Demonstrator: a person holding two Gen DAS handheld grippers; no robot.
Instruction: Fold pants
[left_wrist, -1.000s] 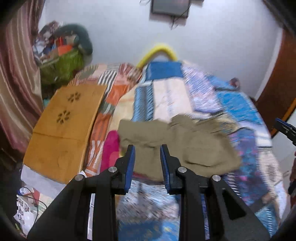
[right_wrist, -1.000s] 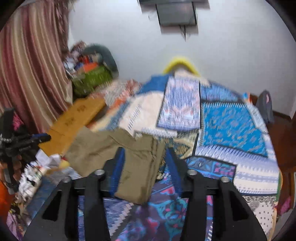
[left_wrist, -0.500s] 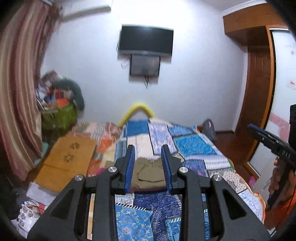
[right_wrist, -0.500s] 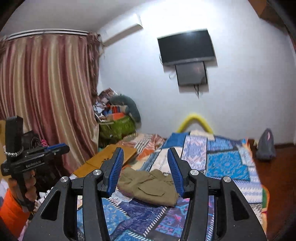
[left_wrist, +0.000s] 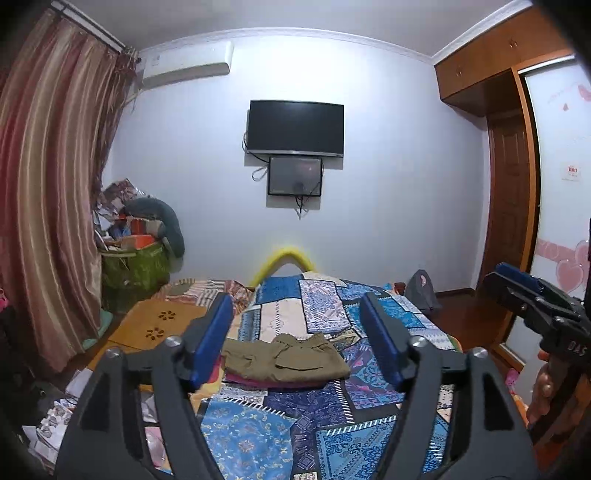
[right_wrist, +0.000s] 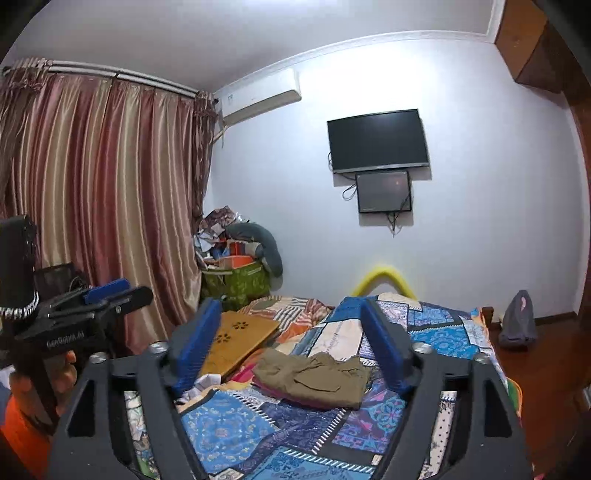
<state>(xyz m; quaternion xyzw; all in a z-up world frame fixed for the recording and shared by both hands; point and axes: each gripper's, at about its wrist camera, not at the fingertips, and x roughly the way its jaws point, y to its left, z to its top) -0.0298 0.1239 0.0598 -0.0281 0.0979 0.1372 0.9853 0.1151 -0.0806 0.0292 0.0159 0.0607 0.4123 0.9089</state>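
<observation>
Olive-green pants, folded into a compact bundle, lie on the blue patchwork quilt of the bed, resting on a magenta cloth. Left gripper hangs above the bed, jaws spread wide, nothing between them. Right gripper likewise, jaws parted and empty, well clear of the pants. Beside the bed, a tan wooden board lies tilted.

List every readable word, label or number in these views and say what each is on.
"DAS": on the right tongs' body, partly cut off.
"GenRobot.AI": on the left tongs' body, small but legible.
Red sign on the wardrobe door: too small to read.
Air conditioner label: blurred.
</observation>
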